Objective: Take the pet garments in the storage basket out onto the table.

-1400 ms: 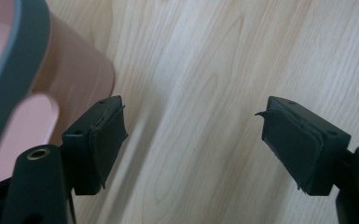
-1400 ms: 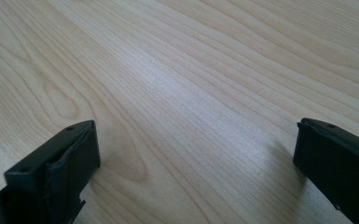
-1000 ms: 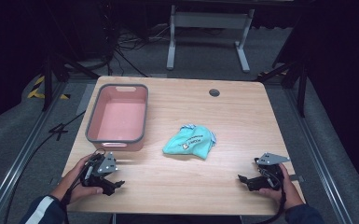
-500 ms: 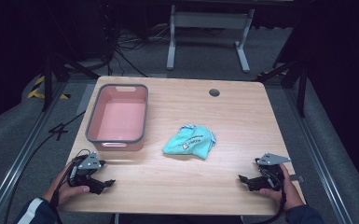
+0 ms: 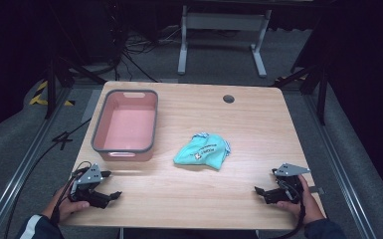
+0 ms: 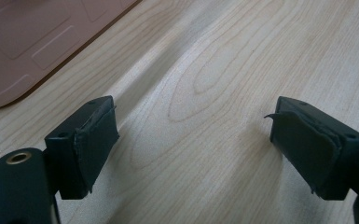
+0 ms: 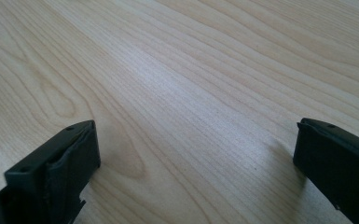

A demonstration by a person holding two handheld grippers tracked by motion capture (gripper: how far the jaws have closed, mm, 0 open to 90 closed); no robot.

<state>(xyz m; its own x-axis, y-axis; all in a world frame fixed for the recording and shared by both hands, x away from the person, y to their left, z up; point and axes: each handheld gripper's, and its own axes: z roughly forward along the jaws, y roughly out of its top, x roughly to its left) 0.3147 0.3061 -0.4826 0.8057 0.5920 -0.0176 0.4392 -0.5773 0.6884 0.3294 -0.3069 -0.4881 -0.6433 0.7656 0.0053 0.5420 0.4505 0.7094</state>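
A crumpled teal cloth bag (image 5: 202,151) with a white label lies near the middle of the wooden table (image 5: 189,199). A pink bin with a grey rim (image 5: 124,148) stands at the table's left, nothing in it. My left gripper (image 5: 110,195) rests low at the front left corner, just in front of the bin, jaws open with bare wood between them (image 6: 193,135). The bin's pink wall (image 6: 23,42) fills that view's top left corner. My right gripper (image 5: 259,190) sits at the front right, open over bare wood (image 7: 196,158), apart from the bag.
A round cable hole (image 5: 228,98) is at the table's far edge. Metal rails (image 5: 25,164) run along both sides of the table, and a white stand's legs (image 5: 219,30) rise beyond it on dark carpet.
My left gripper has slid left toward the table's front left corner and sunk a little. The right gripper, bag and bin have stayed put.
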